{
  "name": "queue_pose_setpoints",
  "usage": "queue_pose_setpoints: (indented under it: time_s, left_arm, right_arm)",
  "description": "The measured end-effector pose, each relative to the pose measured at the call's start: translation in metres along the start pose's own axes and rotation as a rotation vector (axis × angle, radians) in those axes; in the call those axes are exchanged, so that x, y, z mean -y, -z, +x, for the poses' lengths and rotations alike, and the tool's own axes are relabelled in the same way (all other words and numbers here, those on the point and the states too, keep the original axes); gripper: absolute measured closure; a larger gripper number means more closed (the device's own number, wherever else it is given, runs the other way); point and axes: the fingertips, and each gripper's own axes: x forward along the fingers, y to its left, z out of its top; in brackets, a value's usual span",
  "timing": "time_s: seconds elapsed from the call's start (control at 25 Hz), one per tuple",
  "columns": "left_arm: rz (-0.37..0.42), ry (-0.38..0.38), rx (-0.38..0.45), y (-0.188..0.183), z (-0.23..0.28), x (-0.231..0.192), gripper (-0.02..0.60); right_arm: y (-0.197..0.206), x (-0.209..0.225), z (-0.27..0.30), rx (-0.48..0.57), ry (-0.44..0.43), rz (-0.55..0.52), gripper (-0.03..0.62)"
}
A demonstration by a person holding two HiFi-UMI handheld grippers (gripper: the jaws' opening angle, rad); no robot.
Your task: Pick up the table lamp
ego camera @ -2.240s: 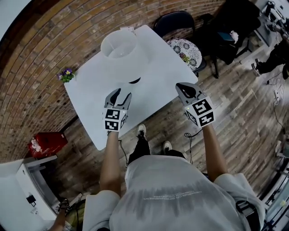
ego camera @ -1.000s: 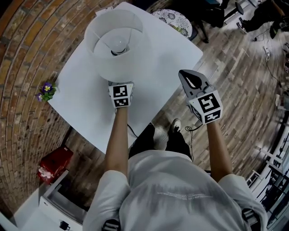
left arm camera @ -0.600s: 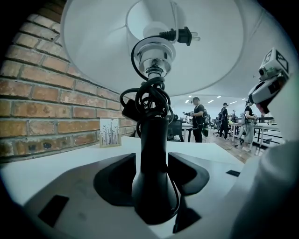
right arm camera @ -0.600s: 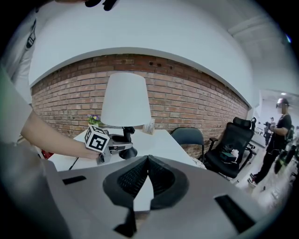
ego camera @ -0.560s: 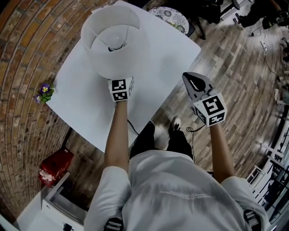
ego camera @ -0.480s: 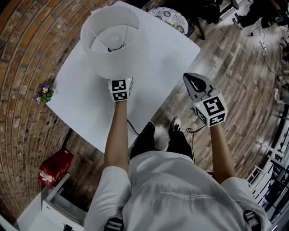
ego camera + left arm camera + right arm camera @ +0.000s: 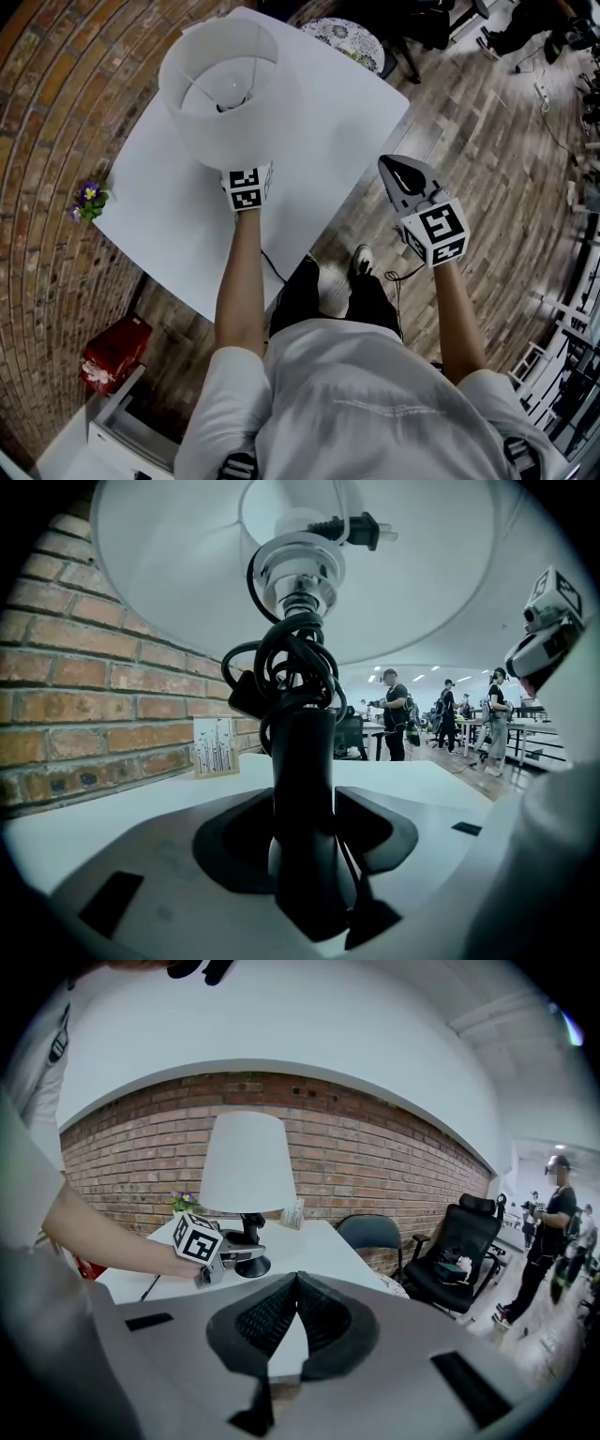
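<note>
Black stem (image 7: pixel 302 761) of the table lamp (image 7: pixel 230 94) sits between the jaws of the left gripper (image 7: pixel 305 832). Both pads press on it low down, just above the base: clamped

Right gripper (image 7: pixel 295 1283): jaws together, nothing in them. It is held off the table's near-right edge, well apart from the lamp

Cord (image 7: pixel 291 663) is wound in loose loops round the upper stem. Plug (image 7: pixel 361 529) is tucked up by the socket, under the white shade (image 7: pixel 187 564)

Lamp is over the middle of the white table (image 7: pixel 323 127). In the right gripper view the base (image 7: pixel 246 1266) looks on the top or barely off it; cannot tell which

Behind: small card (image 7: pixel 214 746) against the brick wall (image 7: pixel 66 667), flowers (image 7: pixel 86 195) at the table's left corner

Risks, my judgement:
- Single grip low on a round stem with a big shade above, so the lamp may swing or twist in the jaws on the lift
- Loose cord loops could slip down and drag
- Plug could snag the shade frame
</note>
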Motion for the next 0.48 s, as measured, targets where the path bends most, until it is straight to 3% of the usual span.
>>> queue_pose_setpoints:
  time_s: [0.48]
  left_arm:
    - [-0.040,0.017,-0.065,0.007,-0.014,0.000,0.397]
  right_arm:
    - [0.009,-0.002,-0.006,-0.014,-0.004,-0.005,0.592]
